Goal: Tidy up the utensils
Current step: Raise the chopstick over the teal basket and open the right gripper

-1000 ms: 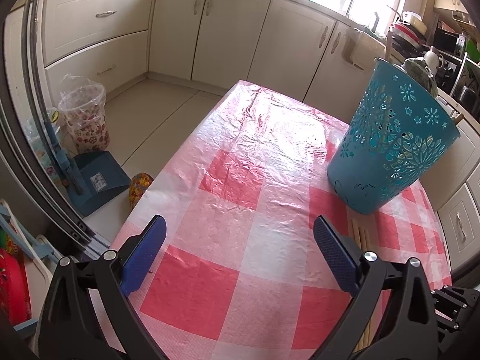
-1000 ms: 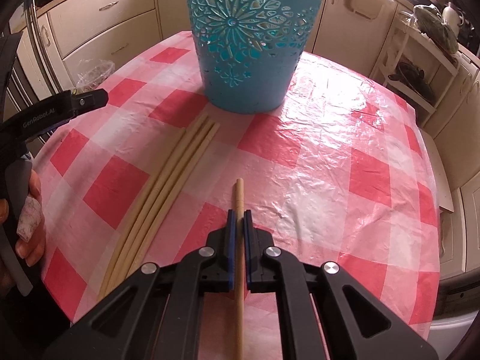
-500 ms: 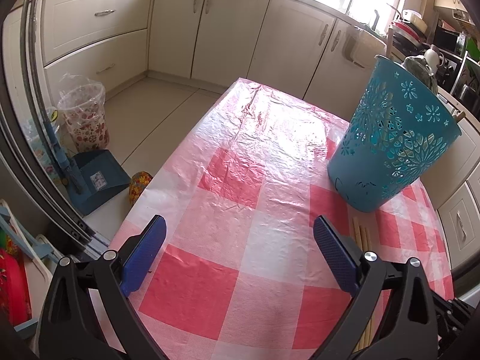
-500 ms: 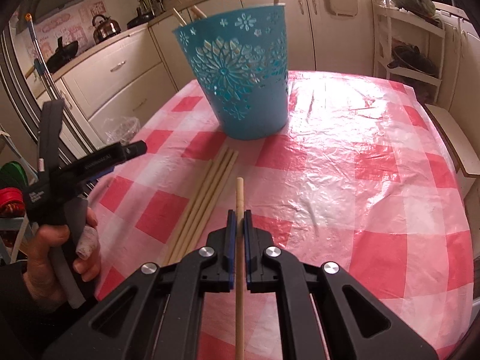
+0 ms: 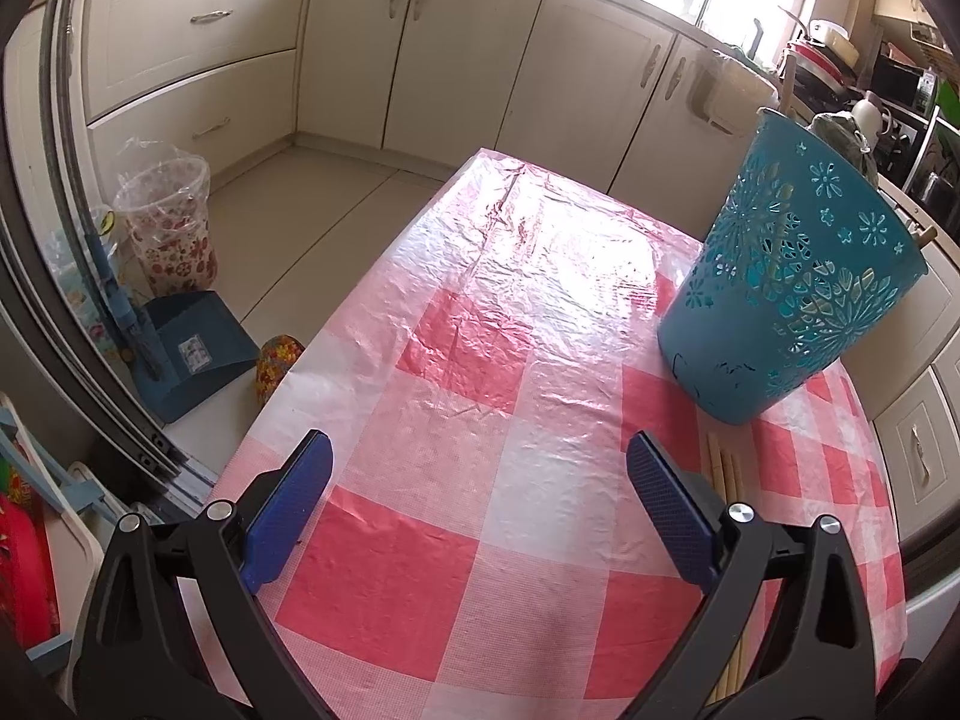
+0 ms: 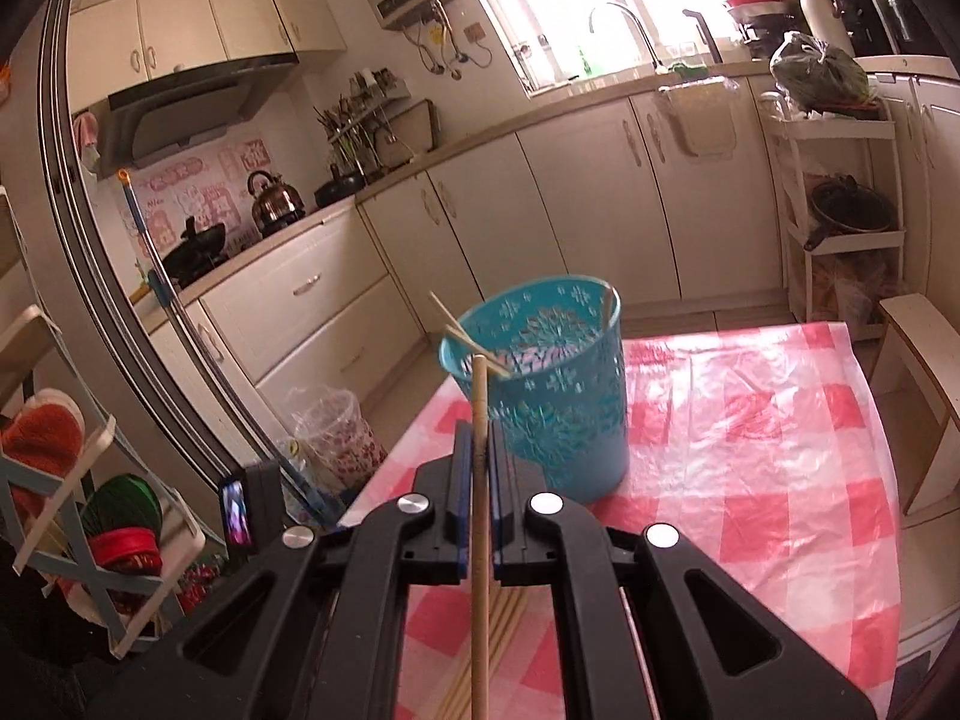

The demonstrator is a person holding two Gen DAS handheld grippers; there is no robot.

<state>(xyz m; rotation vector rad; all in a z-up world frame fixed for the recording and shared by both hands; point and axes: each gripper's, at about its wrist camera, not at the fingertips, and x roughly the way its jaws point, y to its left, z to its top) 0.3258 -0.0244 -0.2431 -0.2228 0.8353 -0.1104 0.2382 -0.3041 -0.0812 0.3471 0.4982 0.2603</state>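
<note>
Pink-and-white checked plastic covers the table (image 5: 480, 360), and from the left wrist camera the left gripper (image 5: 480, 504) hangs low over its near end with its blue-padded jaws spread wide and nothing between them. To its right stands the teal plastic basket with cut-out flower patterns (image 5: 786, 300), upright on the cloth. Just in front of the basket's base, beside the right-hand pad, lies a small bundle of pale wooden chopsticks (image 5: 723, 468), flat on the table and running back toward the gripper's frame. A stick end or two seems to poke above the basket's far rim, though that is hard to make out here.

From the right wrist camera, the right gripper (image 6: 477, 450) is clenched on a single long wooden stick (image 6: 479, 540), which is lifted clear of the table and points forward, its tip showing against the near rim of the teal basket (image 6: 558, 420). Two thin sticks (image 6: 462, 330) already lean inside the basket, one at each side of the rim. Below the gripper, the loose chopsticks (image 6: 504, 630) lie on the cloth.

I judge the step in hand to be carrying this stick to the basket. The next move calls for tipping it over the open mouth, then loosening the jaws so it drops inside without nudging the light basket.
</note>
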